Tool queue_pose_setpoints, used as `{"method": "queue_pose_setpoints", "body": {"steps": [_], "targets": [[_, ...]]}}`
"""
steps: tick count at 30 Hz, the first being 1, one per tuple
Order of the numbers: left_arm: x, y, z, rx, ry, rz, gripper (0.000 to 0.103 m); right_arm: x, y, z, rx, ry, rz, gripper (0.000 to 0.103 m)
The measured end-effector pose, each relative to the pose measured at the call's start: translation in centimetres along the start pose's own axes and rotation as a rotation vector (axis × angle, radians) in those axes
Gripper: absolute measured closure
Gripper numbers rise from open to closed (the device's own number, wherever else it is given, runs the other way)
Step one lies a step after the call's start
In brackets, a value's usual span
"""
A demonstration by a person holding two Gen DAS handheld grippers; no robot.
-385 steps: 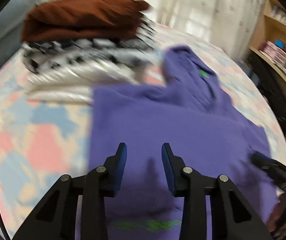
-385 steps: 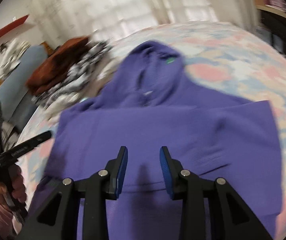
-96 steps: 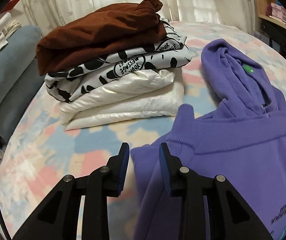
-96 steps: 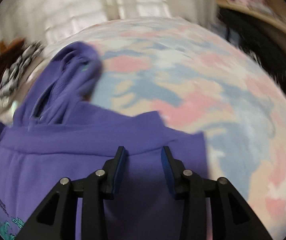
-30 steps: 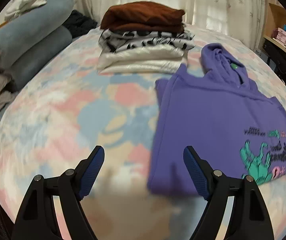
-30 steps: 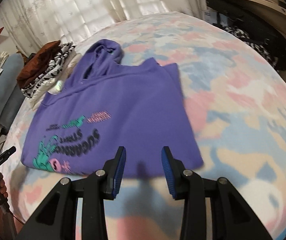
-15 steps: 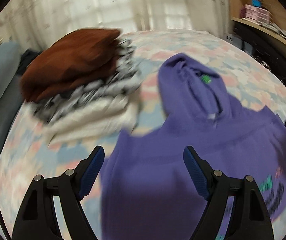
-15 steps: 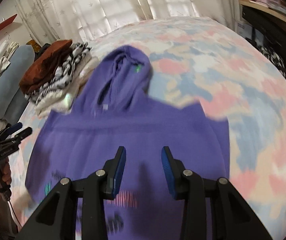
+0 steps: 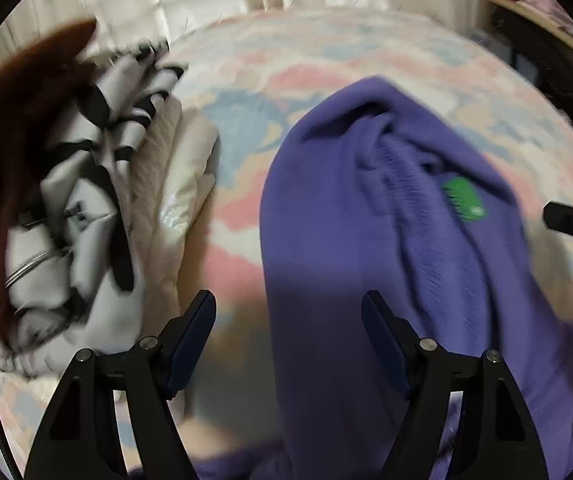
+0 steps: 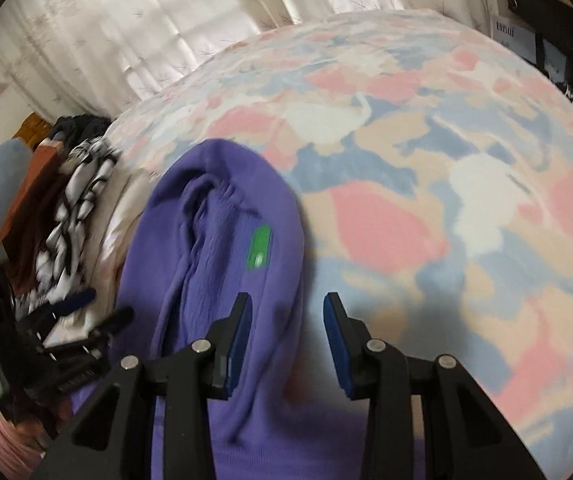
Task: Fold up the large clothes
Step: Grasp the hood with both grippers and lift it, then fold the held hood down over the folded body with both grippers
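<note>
A purple hoodie lies flat on the bed, its hood [image 9: 366, 184] with a green label [image 9: 464, 198] pointing away from me. My left gripper [image 9: 288, 320] is wide open and empty, straddling the hood's left edge. My right gripper [image 10: 287, 318] is open and empty at the hood's [image 10: 222, 224] right edge, its left finger over the purple cloth. The left gripper also shows at the left of the right wrist view [image 10: 82, 320]. The right gripper's tip shows at the right edge of the left wrist view [image 9: 570, 224].
A stack of folded clothes [image 9: 70, 200], brown over black-and-white over cream, sits just left of the hood. The bed has a pink, blue and cream cover [image 10: 426, 168]. Curtains [image 10: 166, 12] hang behind; shelves [image 10: 542, 8] stand at the right.
Both grippers have moved forward from over the hoodie's body to the hood. The left gripper stays wide open. The right gripper has opened wider.
</note>
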State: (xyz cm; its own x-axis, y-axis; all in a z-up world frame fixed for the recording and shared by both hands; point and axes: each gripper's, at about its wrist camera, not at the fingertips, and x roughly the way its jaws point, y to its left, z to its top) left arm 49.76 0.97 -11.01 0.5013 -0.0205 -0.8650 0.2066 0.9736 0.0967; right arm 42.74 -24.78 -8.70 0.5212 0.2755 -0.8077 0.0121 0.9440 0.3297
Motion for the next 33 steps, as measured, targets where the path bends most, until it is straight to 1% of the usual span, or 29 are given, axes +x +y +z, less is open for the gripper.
{"method": "queue_pose_setpoints", "body": {"steps": [1, 2, 5, 6, 8, 10, 11, 12, 13, 14, 15, 16, 17, 18, 20, 22, 24, 26, 28, 29, 30, 32, 33], "targets": [[0.7, 0.0, 0.3, -0.012, 0.011, 0.008, 0.029, 1.0, -0.1, 0.7, 0.007, 0.008, 0.005, 0.066], [1.3, -0.1, 0.6, -0.014, 0.019, 0.016, 0.026, 1.8, -0.2, 1.4, 0.013, 0.015, 0.003, 0.066], [2.8, -0.8, 0.8, 0.011, 0.034, 0.031, 0.014, 3.9, -0.3, 2.5, 0.017, 0.032, -0.016, 0.066], [3.0, -1.2, 0.6, 0.02, 0.031, 0.046, 0.012, 4.6, -0.4, 2.8, 0.025, 0.039, -0.017, 0.066], [3.2, -1.8, 0.2, 0.028, 0.018, 0.06, 0.012, 6.0, -0.5, 3.3, 0.035, 0.048, -0.029, 0.066], [3.2, -2.0, 0.1, 0.017, 0.014, 0.054, 0.012, 6.8, -0.6, 3.7, 0.043, 0.045, -0.016, 0.066], [3.2, -2.0, 0.1, 0.0, 0.015, 0.045, 0.014, 7.0, -0.6, 3.8, 0.045, 0.039, -0.007, 0.066], [3.1, -2.0, -0.2, -0.02, 0.021, 0.022, 0.026, 7.3, -0.5, 3.9, 0.046, 0.03, 0.004, 0.067], [3.3, -1.7, -0.3, -0.061, 0.042, -0.058, 0.036, 7.3, -0.3, 4.0, 0.043, 0.017, 0.01, 0.072], [3.6, -1.4, -0.5, -0.092, 0.059, -0.105, 0.051, 7.4, -0.1, 4.0, 0.038, 0.008, 0.014, 0.092], [3.6, -1.0, -0.8, -0.126, 0.064, -0.143, 0.062, 7.3, 0.1, 4.0, 0.035, 0.003, 0.023, 0.093], [3.5, -0.8, -0.9, -0.142, 0.044, -0.151, 0.077, 6.9, 0.3, 3.9, 0.032, -0.016, 0.035, 0.093], [3.4, -0.5, -1.0, -0.151, 0.028, -0.153, 0.095, 6.3, 0.5, 3.7, 0.023, -0.041, 0.056, 0.093], [3.0, -0.2, -1.2, -0.173, 0.014, -0.168, 0.096, 5.6, 0.5, 3.6, 0.014, -0.064, 0.079, 0.094], [1.8, 0.2, -1.6, -0.188, -0.026, -0.169, 0.097, 3.5, 0.5, 3.0, -0.006, -0.116, 0.111, 0.094], [-0.3, 0.5, -2.3, -0.169, -0.084, -0.169, 0.097, 1.5, 0.2, 2.5, -0.017, -0.148, 0.145, 0.094], [-3.2, 1.1, -3.5, -0.154, -0.145, -0.178, 0.097, -1.4, -0.1, 1.9, -0.05, -0.188, 0.163, 0.094], [-5.7, 1.9, -4.7, -0.152, -0.193, -0.194, 0.097, -4.8, -0.4, 0.7, -0.069, -0.232, 0.199, 0.094], [-9.3, 2.7, -6.9, -0.137, -0.259, -0.225, 0.097, -8.0, -0.4, -0.6, -0.099, -0.275, 0.24, 0.094], [-10.4, 2.9, -7.7, -0.131, -0.279, -0.235, 0.097, -10.0, -0.1, -1.8, -0.127, -0.302, 0.262, 0.094], [-11.8, 3.2, -8.9, -0.126, -0.298, -0.252, 0.097, -11.0, 0.4, -2.3, -0.149, -0.316, 0.277, 0.094], [-14.5, 4.1, -11.9, -0.113, -0.335, -0.279, 0.097, -14.4, 1.2, -5.5, -0.213, -0.349, 0.3, 0.094], [-15.6, 4.6, -13.3, -0.113, -0.35, -0.292, 0.098, -15.3, 1.8, -6.8, -0.243, -0.357, 0.299, 0.094]]}}
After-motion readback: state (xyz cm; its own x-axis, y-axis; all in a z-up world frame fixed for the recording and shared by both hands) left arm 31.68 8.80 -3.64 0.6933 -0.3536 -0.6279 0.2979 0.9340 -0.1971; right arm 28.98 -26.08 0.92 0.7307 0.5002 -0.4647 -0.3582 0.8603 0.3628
